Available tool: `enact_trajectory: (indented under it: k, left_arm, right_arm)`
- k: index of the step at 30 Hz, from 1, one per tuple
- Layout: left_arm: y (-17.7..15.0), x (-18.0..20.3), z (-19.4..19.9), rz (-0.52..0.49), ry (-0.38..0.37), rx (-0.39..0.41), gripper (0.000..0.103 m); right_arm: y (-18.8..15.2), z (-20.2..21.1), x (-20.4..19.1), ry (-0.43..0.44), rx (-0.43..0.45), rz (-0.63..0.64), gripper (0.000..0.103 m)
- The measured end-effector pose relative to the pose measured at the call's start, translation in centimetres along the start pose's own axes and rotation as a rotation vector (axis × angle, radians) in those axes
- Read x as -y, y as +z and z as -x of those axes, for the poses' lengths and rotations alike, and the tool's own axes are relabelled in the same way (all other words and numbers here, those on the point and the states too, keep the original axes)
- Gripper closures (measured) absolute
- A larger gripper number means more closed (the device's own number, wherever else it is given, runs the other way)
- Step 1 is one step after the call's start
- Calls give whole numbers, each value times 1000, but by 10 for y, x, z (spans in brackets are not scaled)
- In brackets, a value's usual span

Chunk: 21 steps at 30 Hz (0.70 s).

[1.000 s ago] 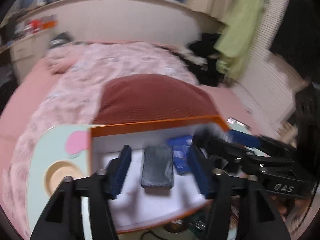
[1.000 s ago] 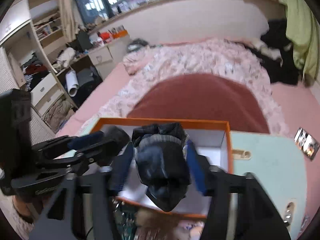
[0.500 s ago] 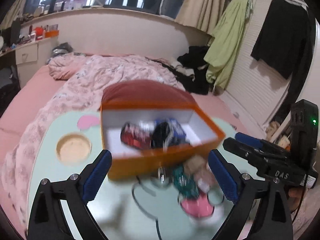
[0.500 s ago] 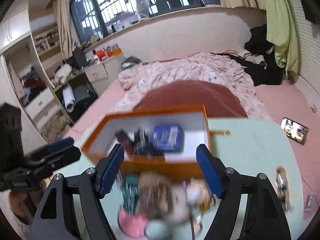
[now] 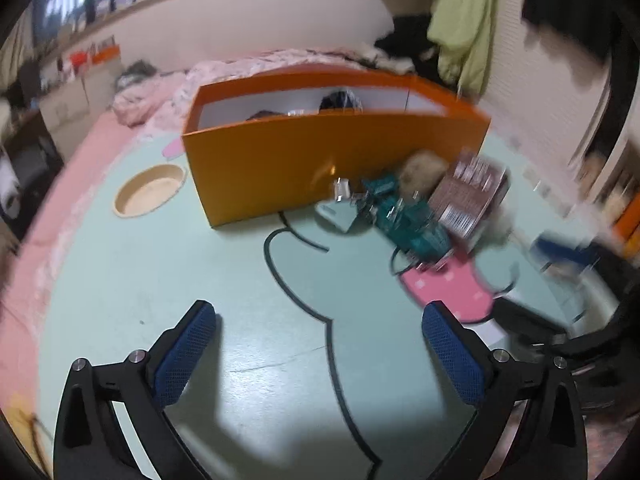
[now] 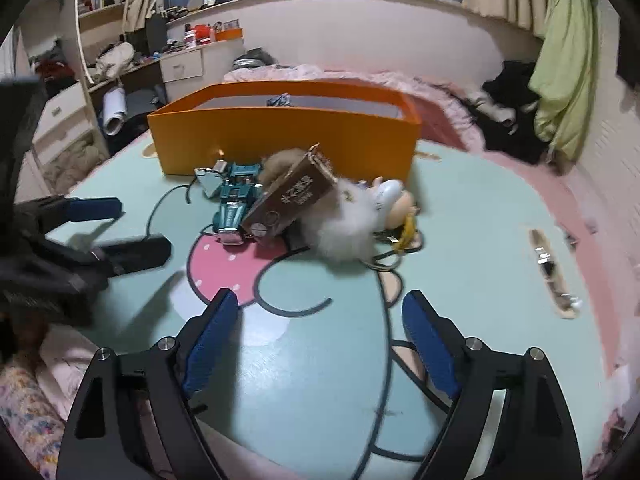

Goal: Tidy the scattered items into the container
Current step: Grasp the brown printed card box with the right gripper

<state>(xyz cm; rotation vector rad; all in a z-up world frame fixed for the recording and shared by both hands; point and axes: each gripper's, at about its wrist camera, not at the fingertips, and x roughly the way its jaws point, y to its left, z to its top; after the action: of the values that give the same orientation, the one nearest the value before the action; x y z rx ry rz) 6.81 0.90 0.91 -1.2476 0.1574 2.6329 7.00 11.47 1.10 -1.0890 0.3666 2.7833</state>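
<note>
The orange box (image 5: 320,152) (image 6: 280,136) stands at the far side of the mint table, with dark items showing over its rim. In front of it lies a heap: a teal toy car (image 5: 408,216) (image 6: 236,204), a brown carton (image 5: 468,196) (image 6: 292,200), a white fluffy plush (image 6: 348,224) and a small doll (image 6: 396,204). My left gripper (image 5: 318,316) hangs low over bare table, short of the heap, its jaws opening with nothing between them. My right gripper (image 6: 320,300) is also short of the heap, its jaws opening and empty.
A round wooden dish (image 5: 150,194) is set in the table left of the box. A thin strip-like object (image 6: 552,276) lies near the table's right edge. A pink bed lies behind the table; a desk and drawers stand at the left.
Both grippers let go of dark items in the box, drew back from it and sank toward the table. Their jaws have spread wider.
</note>
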Motion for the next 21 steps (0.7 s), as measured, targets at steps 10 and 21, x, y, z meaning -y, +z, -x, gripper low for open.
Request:
enact_trajectory:
  k: [10, 21]
  left_arm:
    - [-4, 0, 3, 1, -13, 9, 0]
    - [-2, 0, 5, 1, -15, 9, 0]
  right_arm:
    - [7, 12, 0, 33, 73, -16, 19]
    - [59, -19, -5, -76, 91, -44, 37]
